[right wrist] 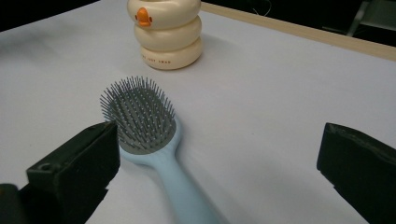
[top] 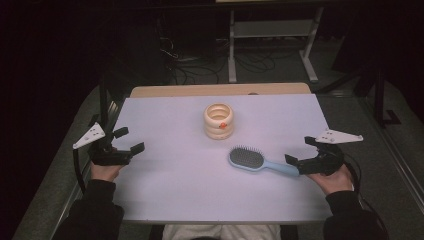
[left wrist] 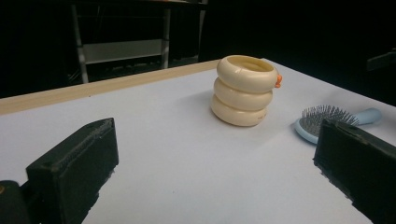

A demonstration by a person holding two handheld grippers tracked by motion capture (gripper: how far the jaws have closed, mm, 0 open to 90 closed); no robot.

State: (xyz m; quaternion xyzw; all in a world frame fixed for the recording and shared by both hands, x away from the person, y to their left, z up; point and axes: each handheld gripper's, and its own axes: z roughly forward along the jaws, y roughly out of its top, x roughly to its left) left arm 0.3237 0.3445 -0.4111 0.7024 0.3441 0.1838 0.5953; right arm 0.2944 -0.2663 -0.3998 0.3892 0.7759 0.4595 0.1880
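Note:
A cream ringed cup (top: 219, 121) with an orange duck beak stands upright near the middle of the white table (top: 175, 175). A light blue hairbrush (top: 260, 162) lies bristles up to its right, handle toward my right gripper (top: 301, 150). That gripper is open at the table's right edge, its jaws beside the handle's end without gripping it. In the right gripper view the hairbrush (right wrist: 147, 128) runs between the jaws and the cup (right wrist: 165, 32) stands beyond. My left gripper (top: 129, 139) is open at the left edge, empty, facing the cup (left wrist: 244, 91) and the hairbrush (left wrist: 327, 119).
The table's wooden far edge (top: 220, 90) borders a dark floor with cables and a white metal frame (top: 272, 40). The person's dark sleeves rest at the near corners.

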